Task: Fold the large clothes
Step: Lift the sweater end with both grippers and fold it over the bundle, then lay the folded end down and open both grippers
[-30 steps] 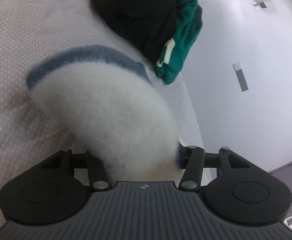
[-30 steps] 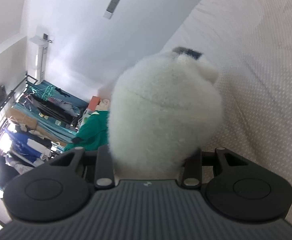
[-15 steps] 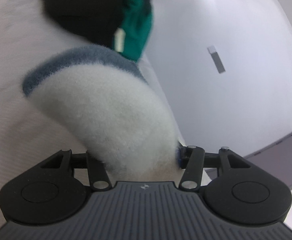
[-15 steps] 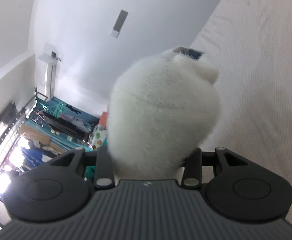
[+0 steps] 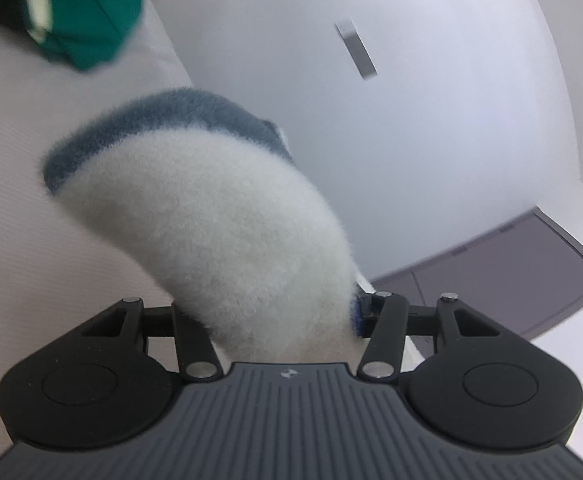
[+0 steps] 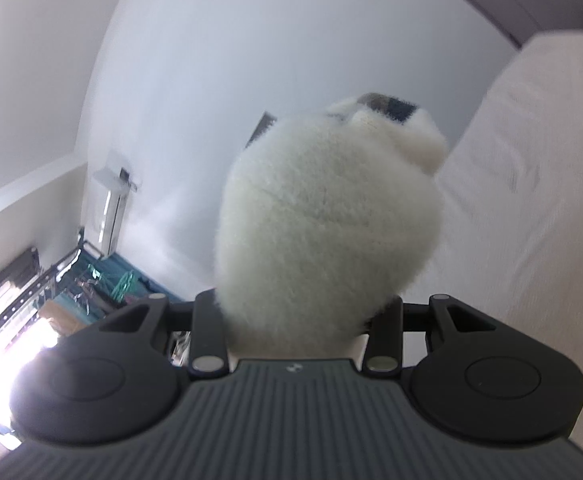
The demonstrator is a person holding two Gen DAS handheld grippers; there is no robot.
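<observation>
Item 1: left hand-held gripper, pinching a fluffy white fleece garment with a grey-blue edge band. Item 2: right hand-held gripper, pinching the same fleece. I had raised both since a second before; the bed's pale quilted mattress dropped away, so the garment seemed lifted clear for spreading. Its bunched length ran forward from the jaws. Farthest: a green-and-black clothes heap.

Fluffy white fleece garment with fuzzy blue-grey trim; matt ribbed black plastic gripper beneath it.
</observation>
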